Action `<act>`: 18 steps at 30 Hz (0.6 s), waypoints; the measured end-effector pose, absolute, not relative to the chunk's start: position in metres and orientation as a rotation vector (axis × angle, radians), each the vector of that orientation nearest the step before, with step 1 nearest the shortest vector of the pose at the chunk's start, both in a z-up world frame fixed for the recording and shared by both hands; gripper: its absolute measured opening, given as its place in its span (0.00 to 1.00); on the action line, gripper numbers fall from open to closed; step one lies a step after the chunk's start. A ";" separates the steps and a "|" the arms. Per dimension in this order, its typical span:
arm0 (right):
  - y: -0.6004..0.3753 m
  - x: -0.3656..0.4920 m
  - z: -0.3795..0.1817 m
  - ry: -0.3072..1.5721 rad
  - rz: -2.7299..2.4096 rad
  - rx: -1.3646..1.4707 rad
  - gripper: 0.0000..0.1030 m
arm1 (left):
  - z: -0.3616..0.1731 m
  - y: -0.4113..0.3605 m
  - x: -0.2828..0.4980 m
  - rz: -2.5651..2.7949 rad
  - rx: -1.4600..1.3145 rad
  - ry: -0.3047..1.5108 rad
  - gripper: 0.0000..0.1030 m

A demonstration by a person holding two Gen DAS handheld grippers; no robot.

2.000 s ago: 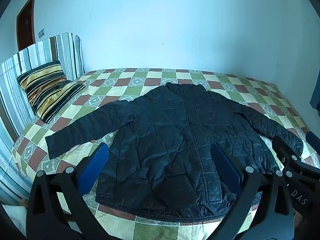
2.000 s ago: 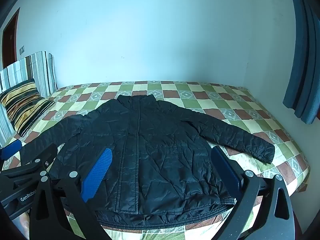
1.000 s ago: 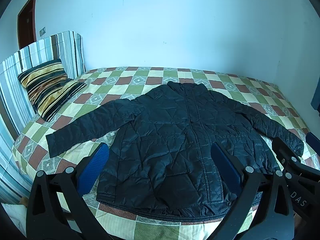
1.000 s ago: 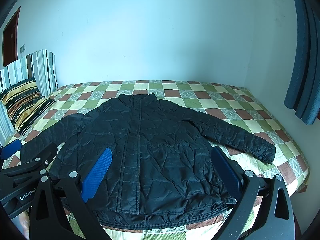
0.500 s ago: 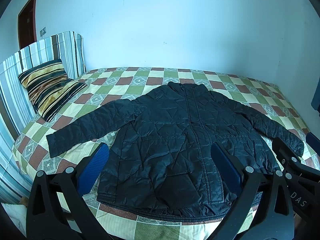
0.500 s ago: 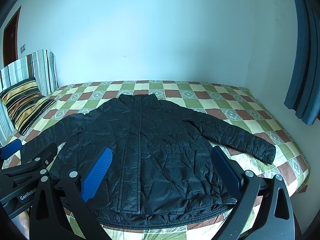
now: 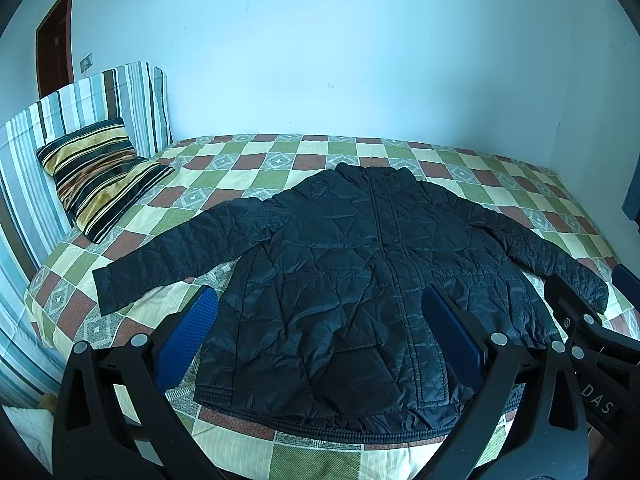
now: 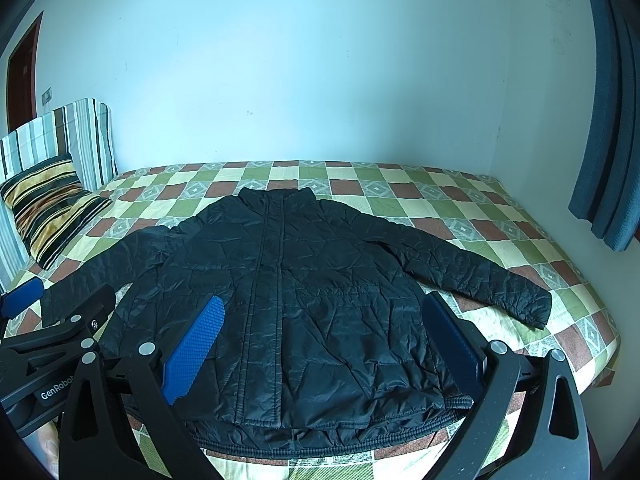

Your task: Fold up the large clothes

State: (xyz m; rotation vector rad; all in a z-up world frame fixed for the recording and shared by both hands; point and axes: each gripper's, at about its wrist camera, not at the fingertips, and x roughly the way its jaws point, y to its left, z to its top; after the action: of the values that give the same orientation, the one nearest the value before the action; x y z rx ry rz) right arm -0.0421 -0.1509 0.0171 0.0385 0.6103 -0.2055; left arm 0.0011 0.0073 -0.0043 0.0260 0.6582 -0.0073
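Blue-padded black left gripper (image 7: pixel 320 332) and right gripper (image 8: pixel 326 334) both hover with fingers spread wide, holding nothing, over the hem of the black quilted puffer jacket (image 7: pixel 360 280). Jacket lies flat, front up, sleeves out, on the green-brown checkered bedspread (image 7: pixel 280 456); striped pillow (image 7: pixel 96 176) far left.

Even cool daylight, soft shadows, sharp focus (strong fisheye warp, dark corners).

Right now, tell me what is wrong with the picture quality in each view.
Left wrist view: strong fisheye bending, dark corners, a blue cast, the black jacket underexposed. Right wrist view: the same curved edges and blue tint, the curtain bowed, the jacket's quilting hard to read.
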 end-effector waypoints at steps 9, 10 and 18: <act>-0.151 -0.042 0.017 0.611 -0.206 0.036 0.95 | -0.004 0.007 0.001 -0.007 0.026 0.658 0.98; -0.150 -0.042 0.017 0.610 -0.206 0.036 0.95 | -0.005 0.009 0.001 -0.008 0.026 0.658 0.98; -0.150 -0.042 0.017 0.612 -0.206 0.036 0.95 | -0.004 0.007 0.001 -0.006 0.025 0.659 0.98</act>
State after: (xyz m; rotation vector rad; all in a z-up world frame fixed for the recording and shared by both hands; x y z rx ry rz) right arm -0.0419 -0.1503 0.0166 0.0364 0.6125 -0.2060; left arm 0.0011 0.0072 -0.0043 0.0255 0.6585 -0.0063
